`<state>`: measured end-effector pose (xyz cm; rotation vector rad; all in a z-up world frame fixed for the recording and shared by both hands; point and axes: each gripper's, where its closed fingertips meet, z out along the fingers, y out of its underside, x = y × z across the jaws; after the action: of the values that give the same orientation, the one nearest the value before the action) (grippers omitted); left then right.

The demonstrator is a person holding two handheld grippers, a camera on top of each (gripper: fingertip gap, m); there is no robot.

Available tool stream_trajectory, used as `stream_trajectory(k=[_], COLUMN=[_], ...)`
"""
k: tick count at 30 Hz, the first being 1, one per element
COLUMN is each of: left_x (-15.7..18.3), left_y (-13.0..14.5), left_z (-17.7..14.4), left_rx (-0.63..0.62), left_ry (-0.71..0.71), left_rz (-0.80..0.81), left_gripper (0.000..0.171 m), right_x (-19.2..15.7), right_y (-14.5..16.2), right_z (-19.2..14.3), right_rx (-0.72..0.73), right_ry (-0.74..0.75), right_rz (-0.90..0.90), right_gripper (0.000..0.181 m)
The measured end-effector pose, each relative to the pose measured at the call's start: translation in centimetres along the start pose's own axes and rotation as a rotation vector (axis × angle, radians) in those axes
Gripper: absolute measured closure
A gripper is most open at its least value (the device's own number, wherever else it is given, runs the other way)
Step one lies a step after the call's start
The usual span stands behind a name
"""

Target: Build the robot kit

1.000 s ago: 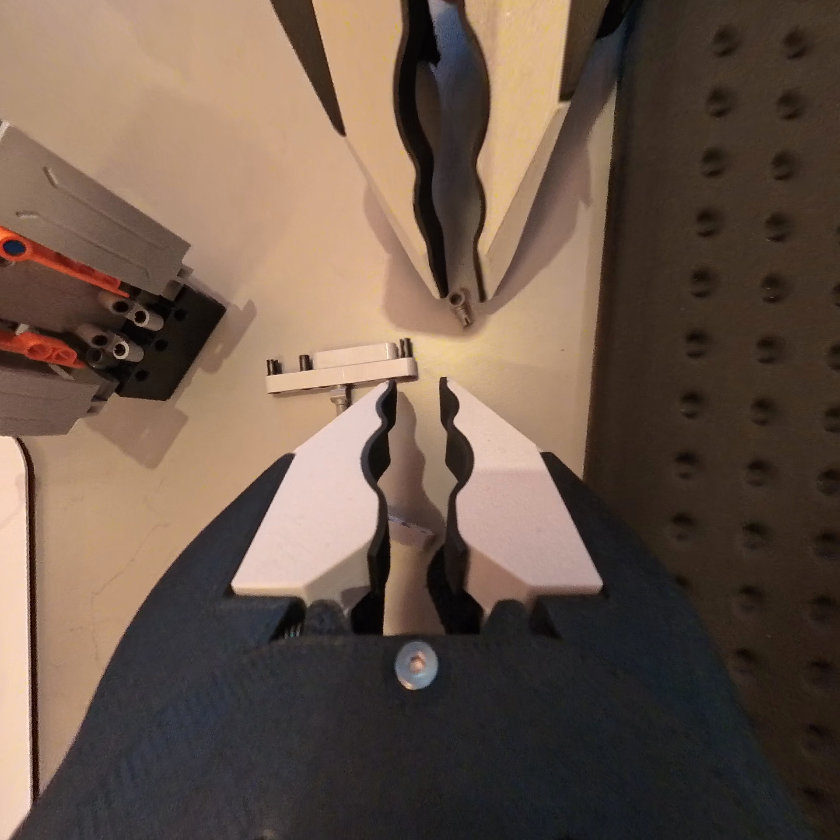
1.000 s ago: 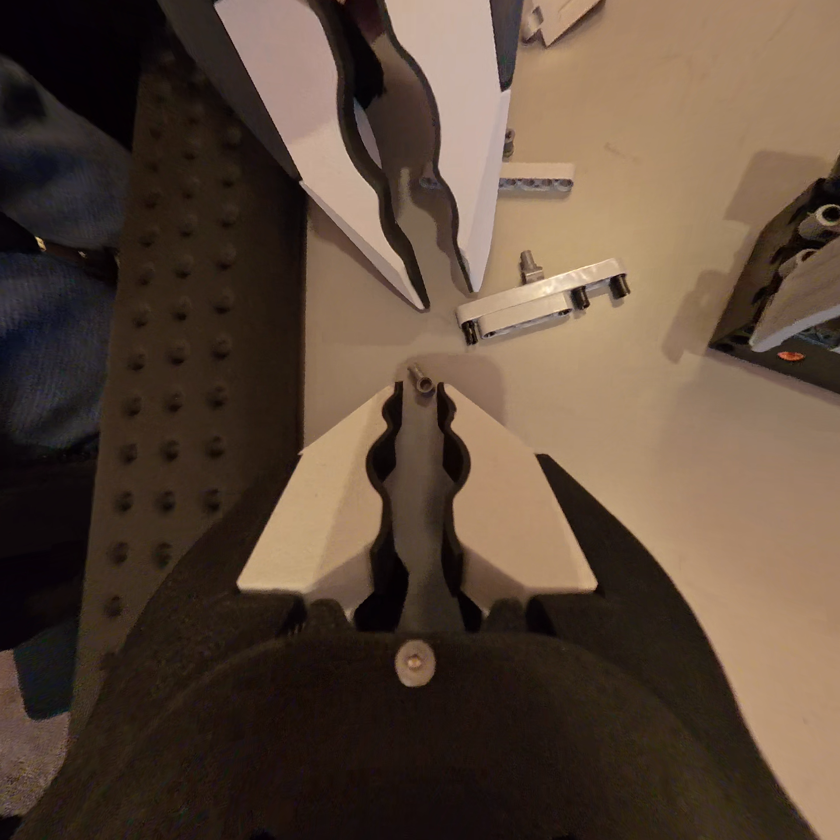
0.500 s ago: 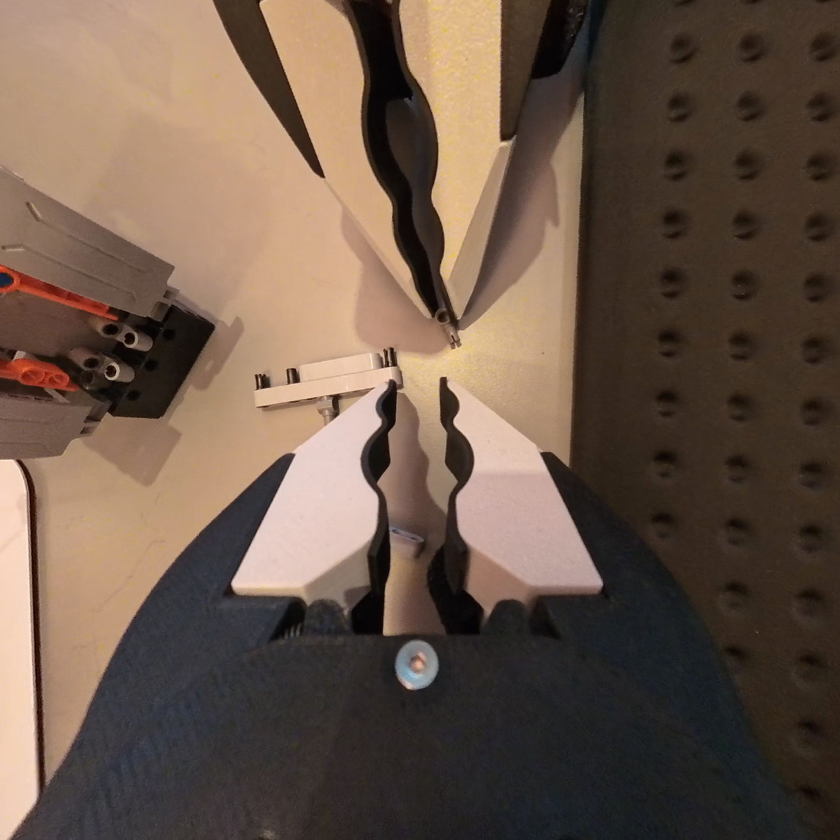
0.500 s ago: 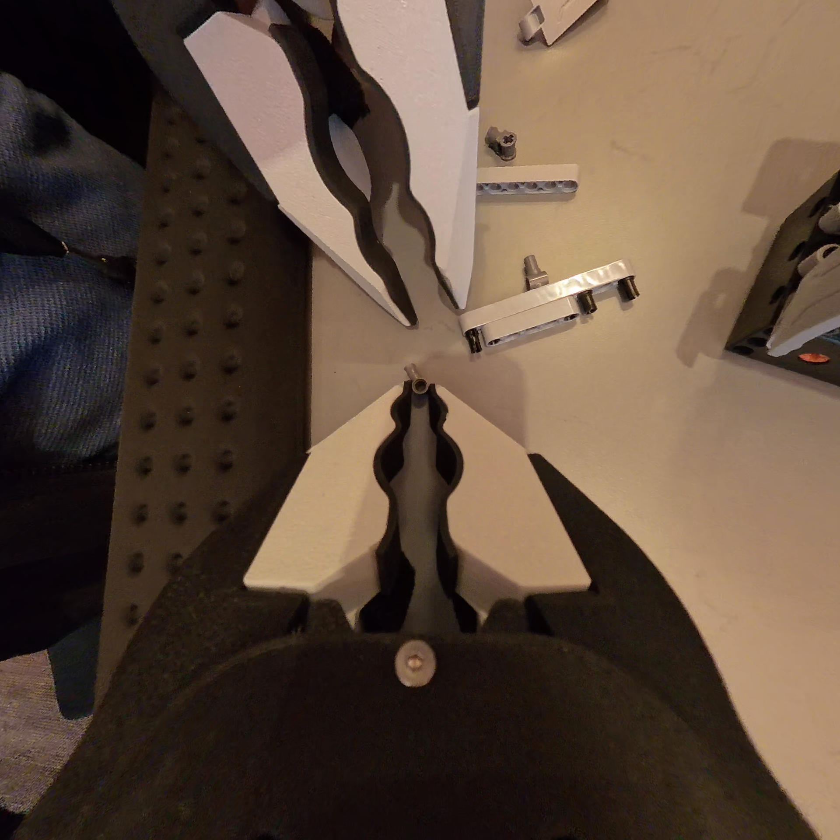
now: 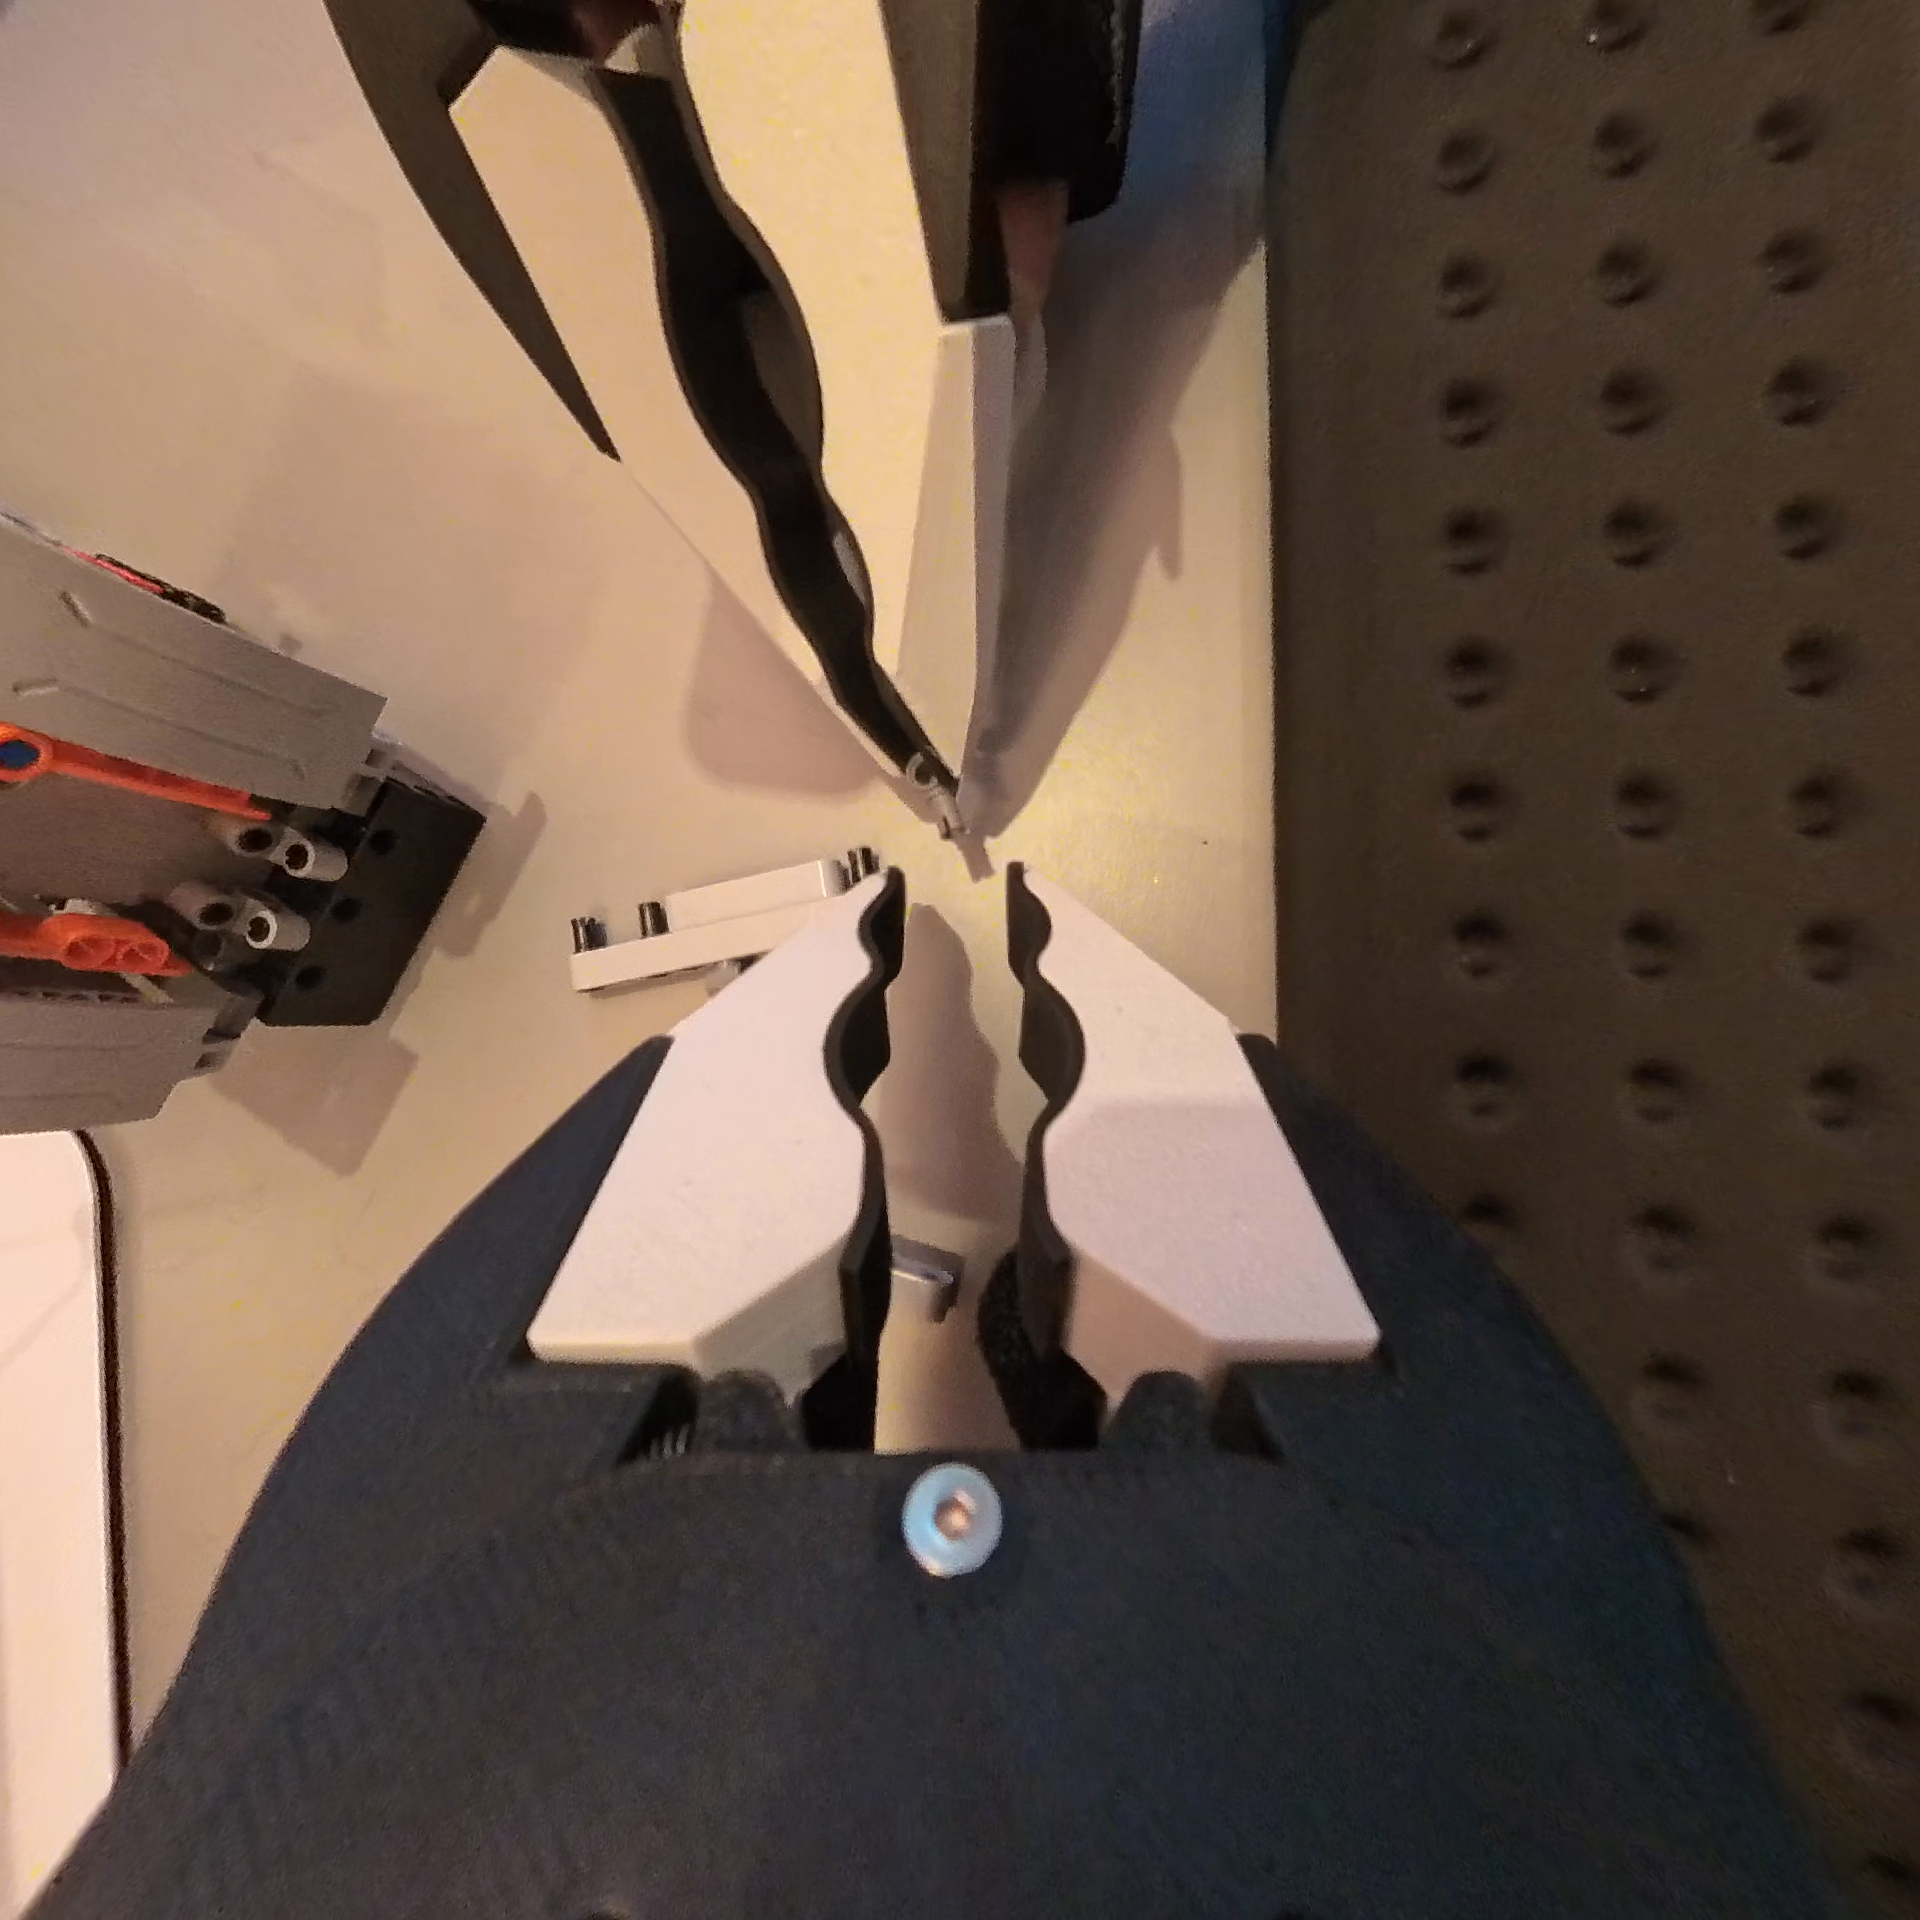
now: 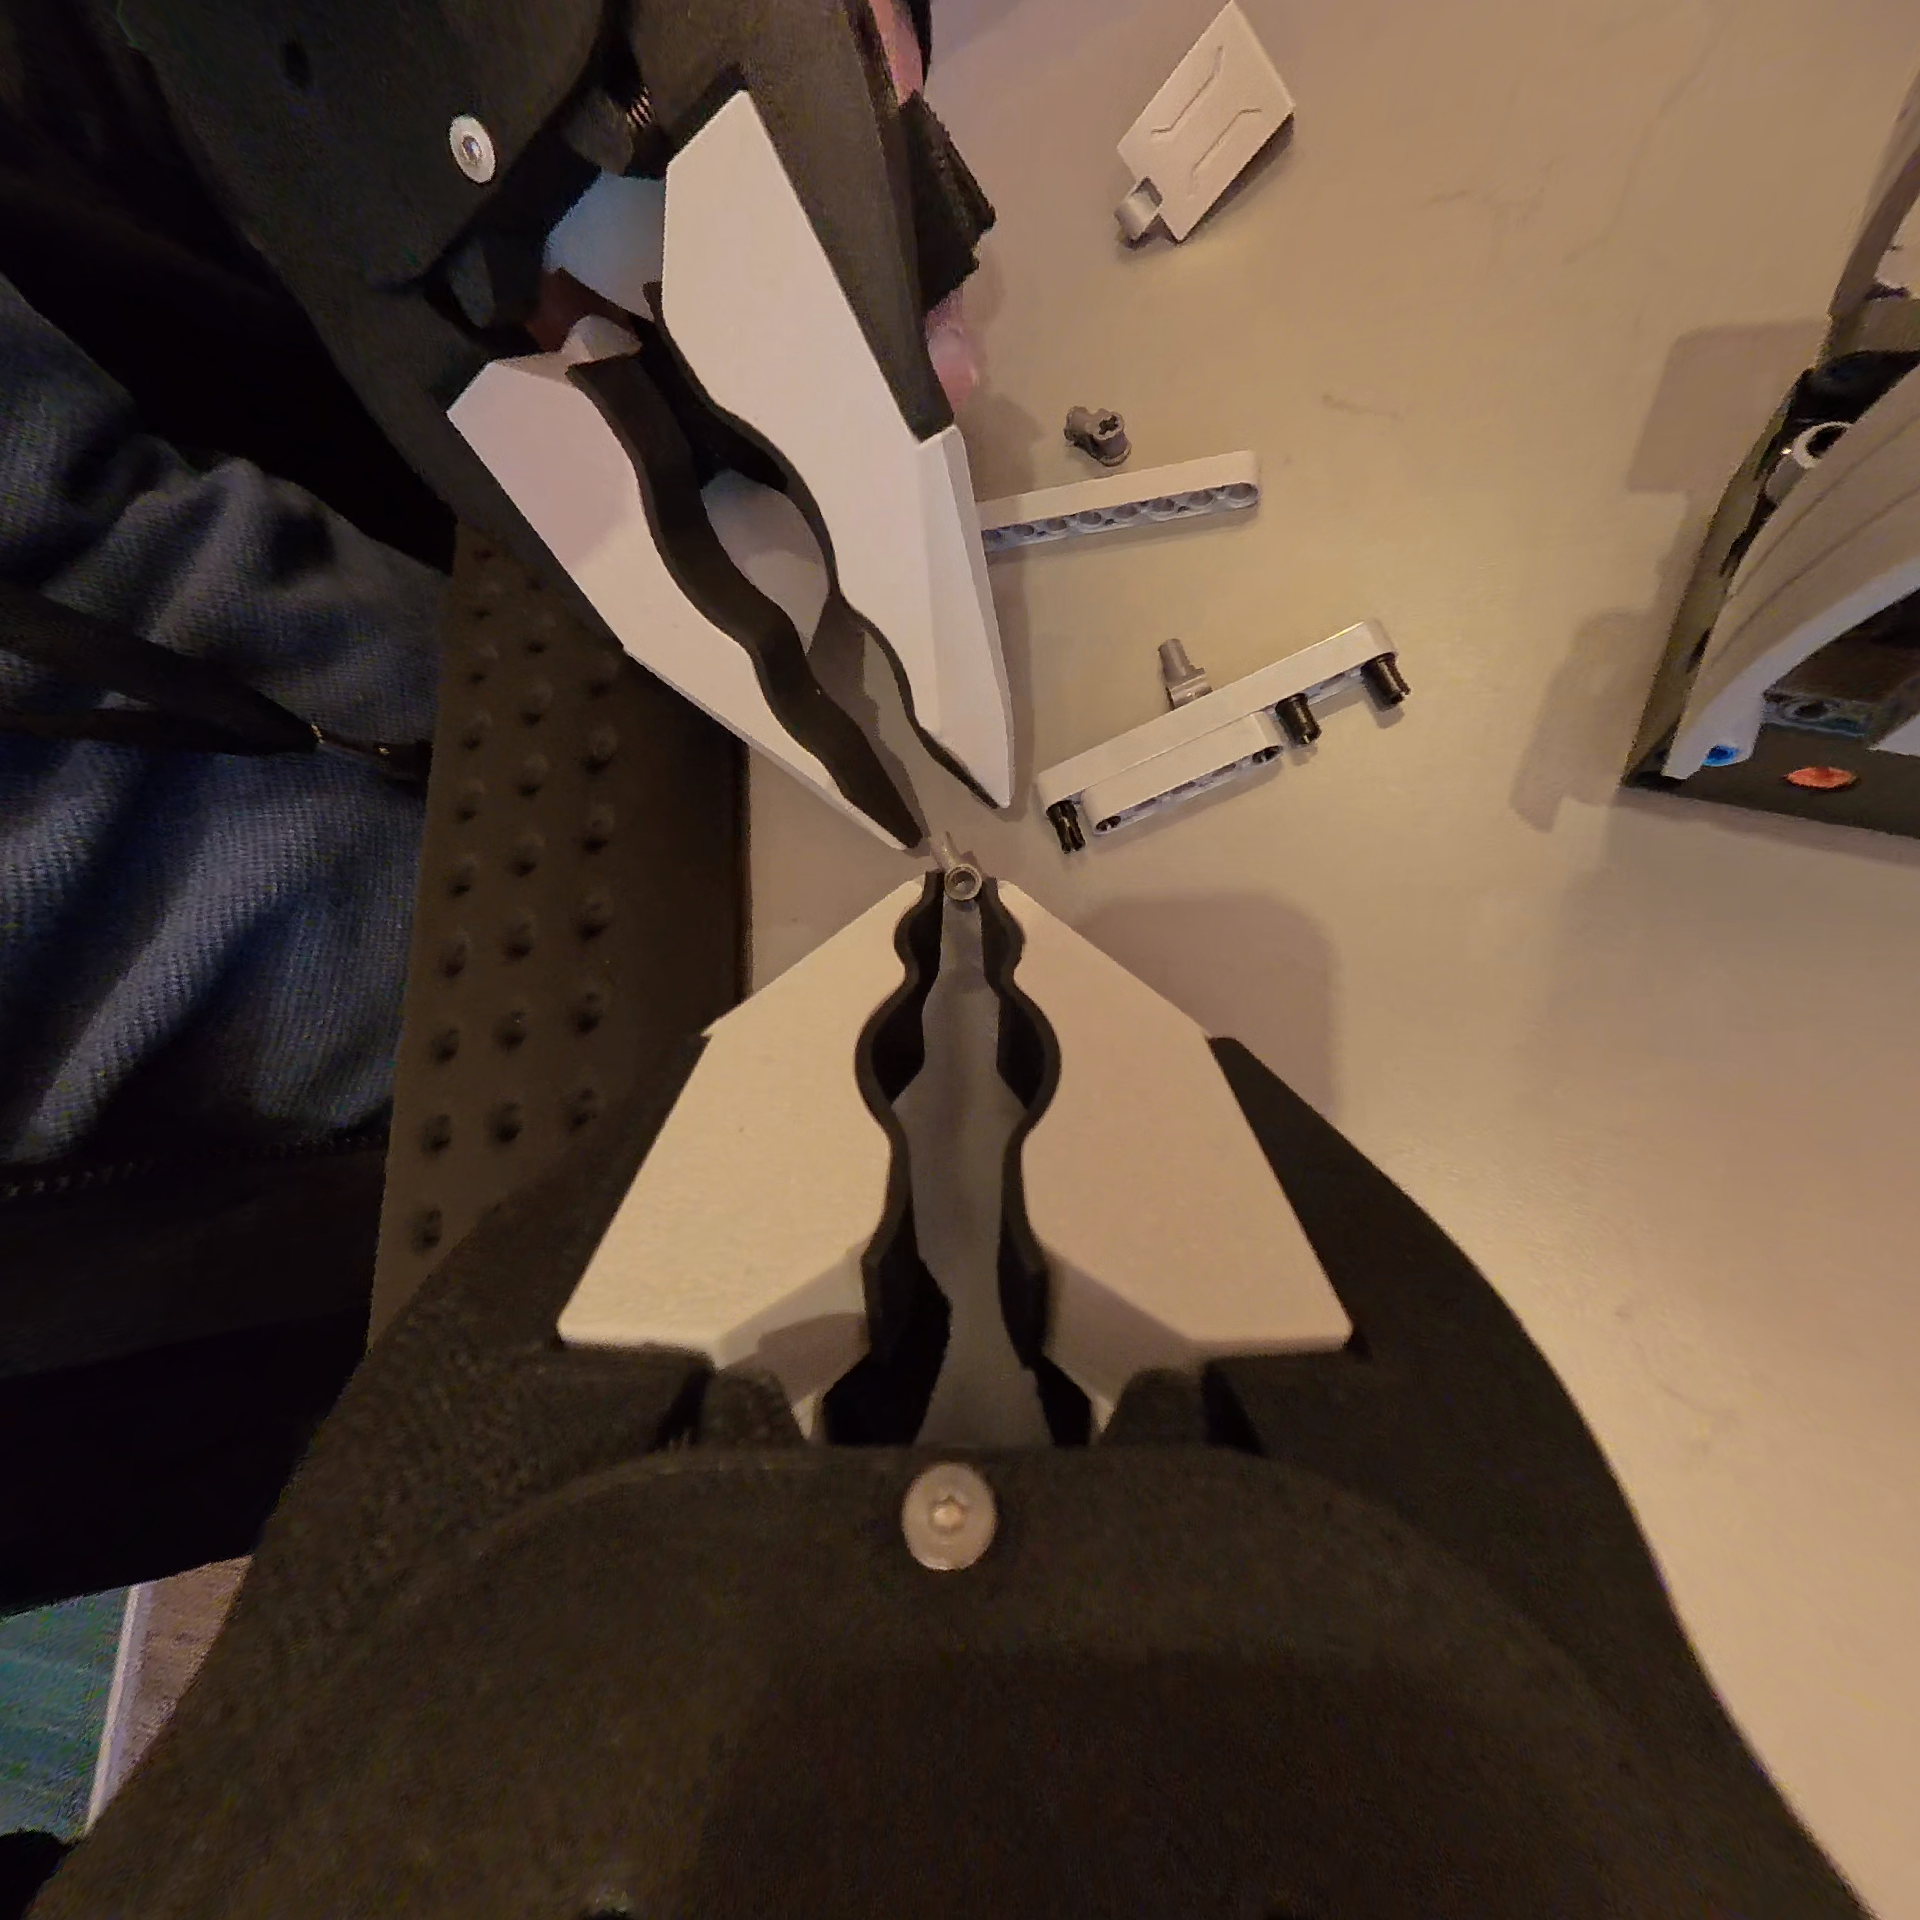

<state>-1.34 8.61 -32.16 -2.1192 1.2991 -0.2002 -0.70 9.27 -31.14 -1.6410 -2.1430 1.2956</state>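
Observation:
My right gripper (image 6: 961, 888) is shut on a small grey pin (image 6: 958, 868), which sticks out past its tips. In the left wrist view the right gripper (image 5: 951, 805) comes down from the top with the pin (image 5: 956, 826). My left gripper (image 5: 954, 883) is open and empty, and its tips are just short of the pin. In the right wrist view the left gripper (image 6: 951, 816) reaches in from the upper left, with the pin at its mouth. A light grey beam with black pins (image 5: 707, 935) lies on the table beside my left finger and also shows in the right wrist view (image 6: 1226, 738).
A dark dimpled foam mat (image 5: 1610, 831) (image 6: 561, 831) borders the cream table. A grey, black and orange block model (image 5: 187, 883) (image 6: 1787, 644) stands nearby. A long grey beam (image 6: 1122, 509), a small grey connector (image 6: 1096, 431) and a grey panel (image 6: 1210, 120) lie farther off. A person's blue sleeve (image 6: 156, 727) is at the left. Both grippers' tips are close together, under 4 cm apart.
The right gripper has brought the pin closer, from a gap away to the mouth of the open left gripper. The left gripper has tilted in the right wrist view and stays open.

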Motion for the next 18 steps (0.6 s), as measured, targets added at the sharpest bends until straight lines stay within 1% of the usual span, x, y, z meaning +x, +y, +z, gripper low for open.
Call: stream_trajectory(k=[5,8,12,18], left_x=[-0.4,-1.4,-2.2,-2.1], left_y=[0.6,1.0,1.5,2.0], left_z=[0.0,-0.7,-1.4,-0.8], left_rx=[-0.02,-0.024,-0.017,-0.041], left_ry=[-0.016,-0.052,-0.056,-0.04], left_rz=[0.012,0.01,-0.027,-0.038], left_gripper=[0.156,0.155,0.155,0.153], right_x=[0.3,0.3,0.5,0.5], right_y=[0.2,0.8,1.1,1.3], right_z=[-0.1,0.1,0.4,0.5], right_rx=[-0.01,-0.044,-0.07,-0.08], right_ry=[0.008,0.01,0.028,0.043], right_rz=[0.028,0.039,0.028,0.003], right_gripper=[0.177,0.177,0.177,0.172])
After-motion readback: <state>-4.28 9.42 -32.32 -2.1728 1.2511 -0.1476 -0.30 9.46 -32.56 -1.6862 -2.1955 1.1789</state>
